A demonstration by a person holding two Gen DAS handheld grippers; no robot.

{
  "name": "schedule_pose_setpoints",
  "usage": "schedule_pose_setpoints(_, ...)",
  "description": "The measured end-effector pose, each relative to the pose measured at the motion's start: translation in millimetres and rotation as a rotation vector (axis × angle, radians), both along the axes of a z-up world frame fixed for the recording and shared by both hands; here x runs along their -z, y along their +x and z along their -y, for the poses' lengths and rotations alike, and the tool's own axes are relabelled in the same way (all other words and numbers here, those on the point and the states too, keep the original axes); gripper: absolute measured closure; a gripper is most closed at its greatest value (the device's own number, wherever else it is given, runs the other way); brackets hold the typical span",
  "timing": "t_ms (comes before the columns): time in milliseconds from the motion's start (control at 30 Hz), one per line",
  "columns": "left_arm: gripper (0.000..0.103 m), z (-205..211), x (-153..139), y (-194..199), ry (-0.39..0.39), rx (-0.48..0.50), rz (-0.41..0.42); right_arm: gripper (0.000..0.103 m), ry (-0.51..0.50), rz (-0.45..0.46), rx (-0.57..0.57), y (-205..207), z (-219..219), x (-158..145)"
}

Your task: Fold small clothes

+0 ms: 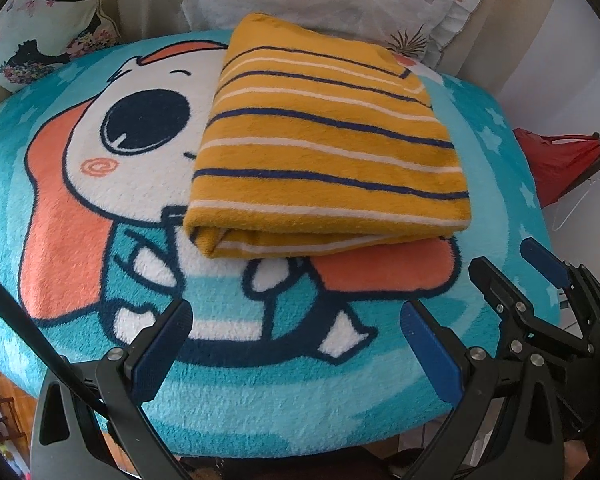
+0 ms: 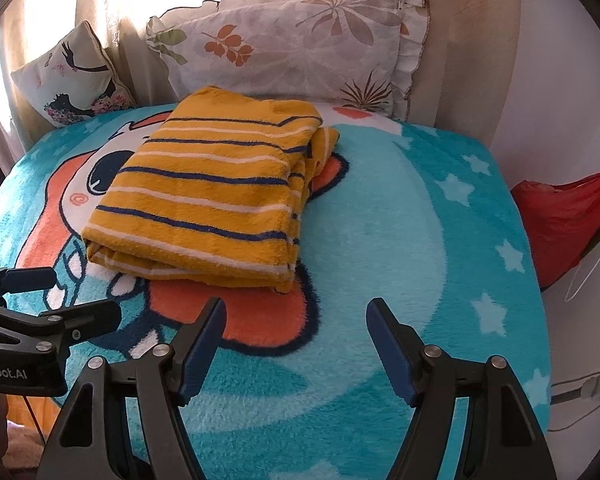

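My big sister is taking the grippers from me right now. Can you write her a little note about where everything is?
Left gripper: open, empty, above the blanket's near edge.
Right gripper: open, empty, beside it.
The yellow striped garment lies folded in a neat stack on the cartoon blanket, in front of the floral pillow.
Done: it looks folded.
Left: maybe tidy the layer poking out on its right edge; no other clothes in view.

Fuzzy terry-like cloth garment; plush fleece blanket; matt black plastic left gripper with bright metal rivets
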State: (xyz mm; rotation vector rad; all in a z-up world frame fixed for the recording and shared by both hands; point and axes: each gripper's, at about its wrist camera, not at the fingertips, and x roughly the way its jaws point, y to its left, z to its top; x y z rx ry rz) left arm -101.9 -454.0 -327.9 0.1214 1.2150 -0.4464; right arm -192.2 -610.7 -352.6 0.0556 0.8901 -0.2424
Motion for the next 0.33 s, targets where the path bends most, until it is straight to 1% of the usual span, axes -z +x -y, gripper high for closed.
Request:
schedule_pose_setpoints(133,0.0,4.6,-4.2,-2.0,-0.016,0.01,0.03,0.025,-0.001,0.004,0.006,-1.9,4.4,-1.1)
schedule_pose_setpoints(233,0.0,6.9,-5.4,-4.1,-0.002,0.012,0.049,0.024,0.005,0.006,0.013,-3.0,7.4,-0.3)
schedule_pose_setpoints(333,0.0,4.6,-2.6,-4.7,0.008,0.005,0.04,0.023,0.023,0.003,0.019,-2.3,10.6,2.8)
